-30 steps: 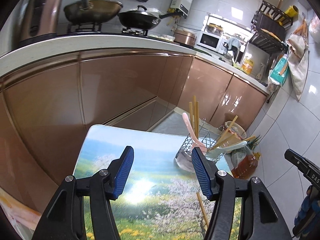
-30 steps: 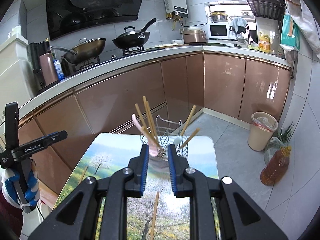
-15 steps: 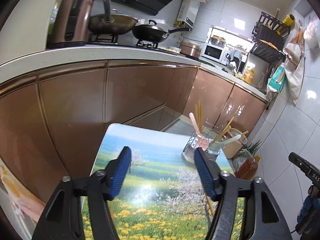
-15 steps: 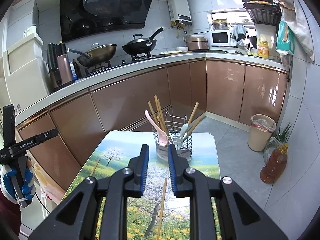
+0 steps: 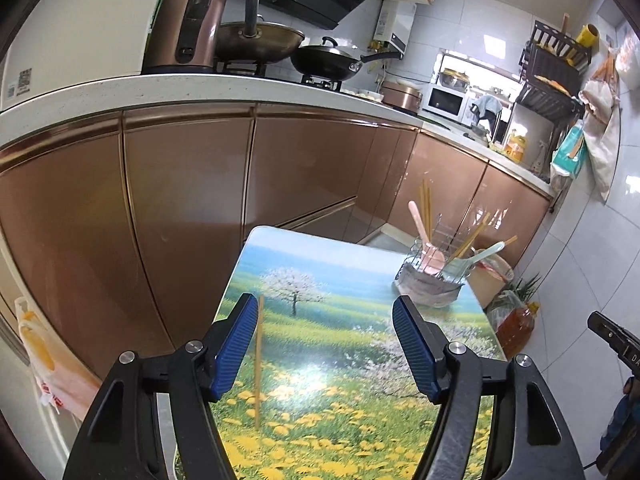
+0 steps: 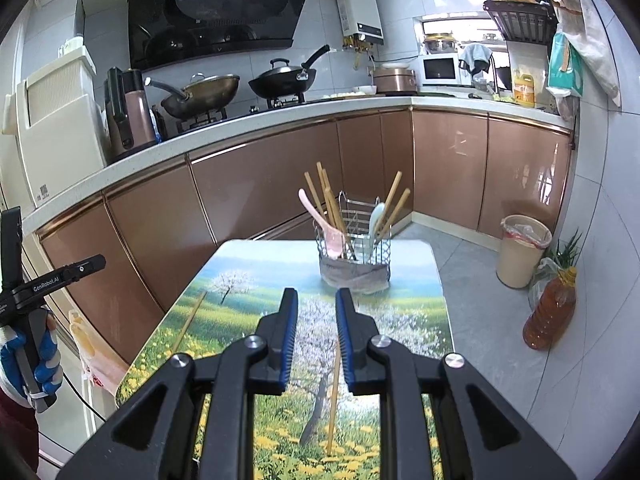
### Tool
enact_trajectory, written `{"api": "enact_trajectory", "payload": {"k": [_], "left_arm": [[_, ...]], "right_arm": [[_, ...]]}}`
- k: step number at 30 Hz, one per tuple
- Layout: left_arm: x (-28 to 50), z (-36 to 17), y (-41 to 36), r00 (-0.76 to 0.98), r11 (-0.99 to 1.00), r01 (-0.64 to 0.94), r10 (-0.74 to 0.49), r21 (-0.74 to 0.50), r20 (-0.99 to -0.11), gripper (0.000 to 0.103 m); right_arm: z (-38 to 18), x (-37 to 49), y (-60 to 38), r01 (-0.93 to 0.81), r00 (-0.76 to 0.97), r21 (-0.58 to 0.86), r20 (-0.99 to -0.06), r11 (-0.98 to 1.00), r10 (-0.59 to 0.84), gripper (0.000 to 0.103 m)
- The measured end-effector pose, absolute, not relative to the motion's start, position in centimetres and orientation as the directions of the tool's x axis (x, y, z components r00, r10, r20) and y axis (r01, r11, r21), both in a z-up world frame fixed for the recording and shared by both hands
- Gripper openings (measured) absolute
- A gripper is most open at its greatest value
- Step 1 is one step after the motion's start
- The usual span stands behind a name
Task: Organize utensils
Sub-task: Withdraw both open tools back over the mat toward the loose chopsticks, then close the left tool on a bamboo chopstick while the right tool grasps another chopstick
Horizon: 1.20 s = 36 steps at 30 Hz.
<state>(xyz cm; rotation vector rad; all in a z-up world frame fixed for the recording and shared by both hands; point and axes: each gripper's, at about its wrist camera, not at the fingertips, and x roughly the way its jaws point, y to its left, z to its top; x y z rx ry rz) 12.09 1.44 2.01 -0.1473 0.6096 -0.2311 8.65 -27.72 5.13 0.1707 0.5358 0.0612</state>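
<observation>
A wire utensil holder (image 5: 434, 276) (image 6: 354, 256) stands at the far end of the landscape-print table (image 5: 320, 320) (image 6: 400, 300). It holds several chopsticks, a pink spoon (image 6: 332, 236) and a pale blue spoon (image 6: 376, 220). One loose chopstick (image 5: 259, 360) (image 6: 190, 318) lies near the table's left edge, just inside the left finger of my left gripper (image 5: 325, 308), which is open and empty. A second chopstick (image 6: 334, 392) lies on the table under my right gripper (image 6: 316, 296), whose jaws stand narrowly apart with nothing between them.
Brown kitchen cabinets (image 5: 180, 208) run along the far and left sides of the table. On the floor to the right stand a bin (image 6: 522, 250) and an oil bottle (image 6: 550, 312). A gloved hand (image 6: 24, 360) holds the left gripper at the left edge.
Both grippers have drawn back from the holder, so more of the table shows. The left jaws have widened. Both loose chopsticks have come into view.
</observation>
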Motion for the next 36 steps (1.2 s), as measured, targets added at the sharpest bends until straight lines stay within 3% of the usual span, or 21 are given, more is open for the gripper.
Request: {"api": "enact_trajectory", "payload": {"k": [23, 30, 36], "left_arm": [[13.5, -5.5, 5.1, 0.713, 0.972, 0.053, -0.198, -0.23, -0.672, 0.073], [16.8, -9.4, 6.7, 0.609, 0.986, 0.004, -0.134, -0.166, -0.782, 0.073], [22.0, -12.4, 5.2, 0.466, 0.991, 0.058, -0.133, -0.12, -0.875, 0.068]], "right_arm": [[-1.6, 11.6, -28.0, 0.023, 0.785, 0.22, -0.607, 0.975, 0.118, 0.019], [-4.8, 14.6, -28.9, 0.033, 0.726, 0.213, -0.676, 0.976, 0.123, 0.019], [-7.7, 19.0, -29.4, 0.005, 0.643, 0.228, -0.746, 0.974, 0.171, 0.019]]}}
